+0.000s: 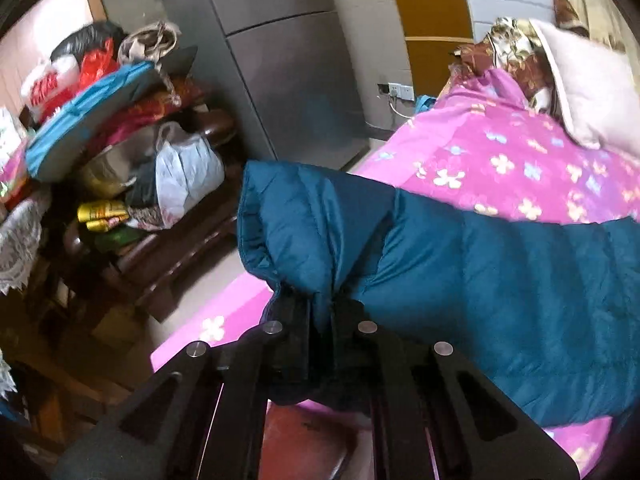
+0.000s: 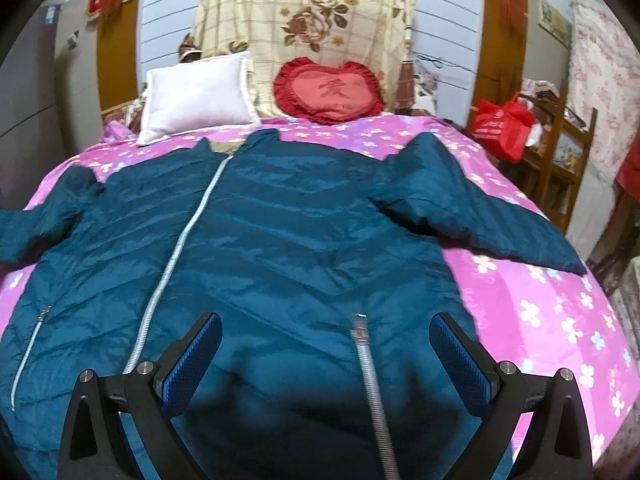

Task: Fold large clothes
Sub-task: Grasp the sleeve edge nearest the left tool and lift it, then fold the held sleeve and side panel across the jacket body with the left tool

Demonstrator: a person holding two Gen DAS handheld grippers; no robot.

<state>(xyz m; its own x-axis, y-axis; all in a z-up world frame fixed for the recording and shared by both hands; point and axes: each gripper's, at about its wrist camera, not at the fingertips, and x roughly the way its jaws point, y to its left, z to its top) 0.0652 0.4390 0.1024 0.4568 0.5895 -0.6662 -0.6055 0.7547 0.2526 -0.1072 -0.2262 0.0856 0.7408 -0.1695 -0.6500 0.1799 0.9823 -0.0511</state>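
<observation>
A teal quilted puffer jacket (image 2: 280,240) lies front up on a pink flowered bed cover (image 2: 540,300), zipper closed, its collar toward the pillows. Its right sleeve (image 2: 480,208) lies spread out to the side. My right gripper (image 2: 325,330) is open, blue pads wide apart, just above the jacket's lower hem near a pocket zipper (image 2: 370,376). In the left wrist view my left gripper (image 1: 322,316) is shut on the cuff end of the jacket's left sleeve (image 1: 320,224) and holds it lifted at the bed's edge.
A white pillow (image 2: 196,92) and a red heart cushion (image 2: 330,90) lie at the bed's head. A grey fridge (image 1: 288,60) and a dark wooden rack (image 1: 168,216) piled with bags stand left of the bed. A red bag (image 2: 502,124) sits on a wooden shelf to the right.
</observation>
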